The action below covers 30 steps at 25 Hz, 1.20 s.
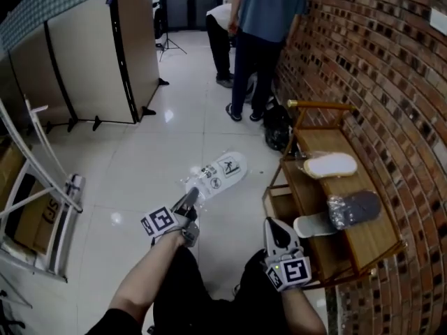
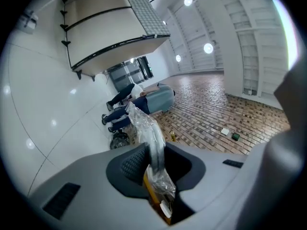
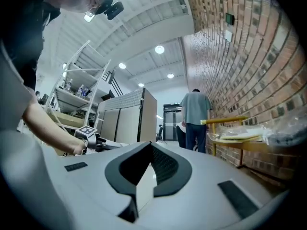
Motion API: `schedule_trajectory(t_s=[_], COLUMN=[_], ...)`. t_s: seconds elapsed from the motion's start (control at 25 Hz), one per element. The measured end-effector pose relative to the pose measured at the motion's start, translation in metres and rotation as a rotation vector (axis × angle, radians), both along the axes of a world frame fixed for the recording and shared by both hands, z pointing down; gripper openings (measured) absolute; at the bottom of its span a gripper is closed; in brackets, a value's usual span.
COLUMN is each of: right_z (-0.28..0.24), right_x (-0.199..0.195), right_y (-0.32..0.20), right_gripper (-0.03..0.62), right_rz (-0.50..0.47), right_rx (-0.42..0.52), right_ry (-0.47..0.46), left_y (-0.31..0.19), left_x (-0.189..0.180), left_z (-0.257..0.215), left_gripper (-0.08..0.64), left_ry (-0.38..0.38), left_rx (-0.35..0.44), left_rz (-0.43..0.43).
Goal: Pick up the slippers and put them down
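OK, left tool is pinching a white slipper with black printed icons, wrapped in clear plastic and gripped at one end. The slipper sticks out away from the person, in the air over the tiled floor, left of the wooden rack and not touching it. In the left gripper view the crinkled plastic and the slipper's edge sit squeezed between the pads. Right tool is pressed together with nothing between its jaws, just beside the rack's near left corner; can't tell if it touches. On the rack's top shelf there's a cream slipper at the far end and a dark grey slipper in plastic nearer, the two apart. An off-white slipper lies on the rack's lower shelf, poking out left from under the dark grey one. The rack stands against the brick wall. Two people are beyond the rack's far end, one upright, one bent over. A dark bag is on the floor by the rack's far leg. A folding partition stands well left of the rack.
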State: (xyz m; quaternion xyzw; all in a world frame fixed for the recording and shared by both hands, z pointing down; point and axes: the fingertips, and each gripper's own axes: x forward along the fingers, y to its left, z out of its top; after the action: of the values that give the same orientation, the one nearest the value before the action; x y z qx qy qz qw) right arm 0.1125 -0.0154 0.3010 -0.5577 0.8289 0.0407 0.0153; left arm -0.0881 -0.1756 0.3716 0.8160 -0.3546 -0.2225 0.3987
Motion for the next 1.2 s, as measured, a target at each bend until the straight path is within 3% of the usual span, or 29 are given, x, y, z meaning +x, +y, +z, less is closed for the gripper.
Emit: schedule_trajectory(t_s=[0.32,0.52,0.64,0.72,0.84,0.96,1.12,1.2], right_z=[0.007,0.037,0.049,0.058,0.079,0.103,0.136,0.148], right_x=[-0.031,-0.023,-0.013,-0.006,0.004,0.0,-0.016,-0.022], right_y=[-0.052,-0.098,-0.129,-0.147,-0.18,-0.212,-0.222,-0.217], right_gripper=[0.009,0.009,0.009,0.009,0.009,0.009,0.009,0.009], right_rz=[-0.088,-0.102,-0.087,-0.072,-0.013,0.03,-0.013,-0.054], right_rx=[0.001,-0.01,-0.011,-0.025,-0.079,-0.148,-0.221,-0.277], right_ry=[0.075,0.132,0.124,0.092,0.008,-0.052,-0.028,-0.006], left_y=[-0.005,-0.037,-0.054,-0.059,-0.066,-0.076,-0.088,-0.084], left_x=[-0.04,-0.049,-0.045,-0.045,-0.028,-0.021,-0.016,-0.015], left_z=[0.017,0.037,0.045,0.067,0.098,0.144,0.18,0.213], left_gripper=[0.072,0.072,0.072,0.072,0.072,0.072,0.072,0.072], left_ry=[0.02,0.074,0.146,0.126,0.155,0.077,0.182,0.185], left_rx=[-0.002,-0.004,0.014,-0.031,-0.063,-0.135,-0.161,-0.216], left_rz=[-0.112,-0.182,-0.19,-0.219,-0.209,-0.192,-0.19,-0.232])
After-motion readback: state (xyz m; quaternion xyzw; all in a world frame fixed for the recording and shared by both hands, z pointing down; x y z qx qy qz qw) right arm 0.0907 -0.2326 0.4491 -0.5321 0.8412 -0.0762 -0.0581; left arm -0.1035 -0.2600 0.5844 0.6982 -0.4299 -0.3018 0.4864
